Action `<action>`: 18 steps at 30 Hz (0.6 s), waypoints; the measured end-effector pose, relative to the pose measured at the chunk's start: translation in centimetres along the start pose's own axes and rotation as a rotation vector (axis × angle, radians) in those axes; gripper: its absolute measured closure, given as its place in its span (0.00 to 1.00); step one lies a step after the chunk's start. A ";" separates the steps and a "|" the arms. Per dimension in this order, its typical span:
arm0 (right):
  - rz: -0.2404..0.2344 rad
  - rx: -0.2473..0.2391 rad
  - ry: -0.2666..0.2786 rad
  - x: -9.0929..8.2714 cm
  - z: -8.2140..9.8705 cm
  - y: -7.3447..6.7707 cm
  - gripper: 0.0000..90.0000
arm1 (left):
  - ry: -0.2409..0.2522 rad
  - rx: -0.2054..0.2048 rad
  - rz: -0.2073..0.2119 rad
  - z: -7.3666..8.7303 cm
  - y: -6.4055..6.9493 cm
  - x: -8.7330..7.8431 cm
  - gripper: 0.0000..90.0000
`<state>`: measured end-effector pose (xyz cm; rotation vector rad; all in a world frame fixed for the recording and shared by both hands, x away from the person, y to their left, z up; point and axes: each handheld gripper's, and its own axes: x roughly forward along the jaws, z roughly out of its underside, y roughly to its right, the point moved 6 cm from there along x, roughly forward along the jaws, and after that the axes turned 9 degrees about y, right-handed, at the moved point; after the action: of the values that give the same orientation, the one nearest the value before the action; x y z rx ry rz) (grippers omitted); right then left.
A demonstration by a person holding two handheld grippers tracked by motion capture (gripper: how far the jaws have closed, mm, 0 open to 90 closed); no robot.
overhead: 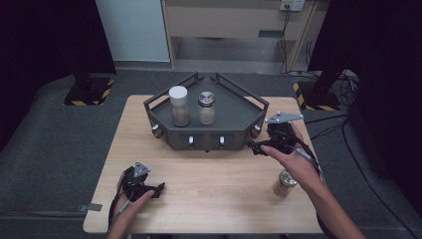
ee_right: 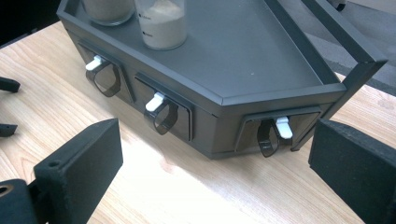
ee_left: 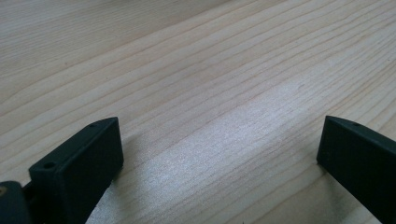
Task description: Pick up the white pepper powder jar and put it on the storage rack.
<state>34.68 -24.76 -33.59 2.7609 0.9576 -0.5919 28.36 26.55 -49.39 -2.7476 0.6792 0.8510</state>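
Two jars [overhead: 193, 106] already stand in the rack [overhead: 239, 122]; one jar [overhead: 284, 183] waits at lower right, both claws (left claw [overhead: 160, 188], right claw [overhead: 253, 147]) wide open and empty.

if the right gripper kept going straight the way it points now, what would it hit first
Probably the grey rack: the right gripper, jaws open, looks at its front corner with the clear hook and white tab. Depth is unclear.

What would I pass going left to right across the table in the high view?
Left gripper → white-lidded jar → silver-lidded jar → right gripper → small jar lying near the right edge.
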 end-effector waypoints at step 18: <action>0.018 -0.012 -0.002 -1.5 2.0 0.7 0.03 | 0.000 0.000 0.000 0.0 0.0 0.0 0.00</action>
<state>33.44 -26.70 -34.73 2.7551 0.9317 -0.5836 28.36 26.55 -49.39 -2.7475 0.6792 0.8512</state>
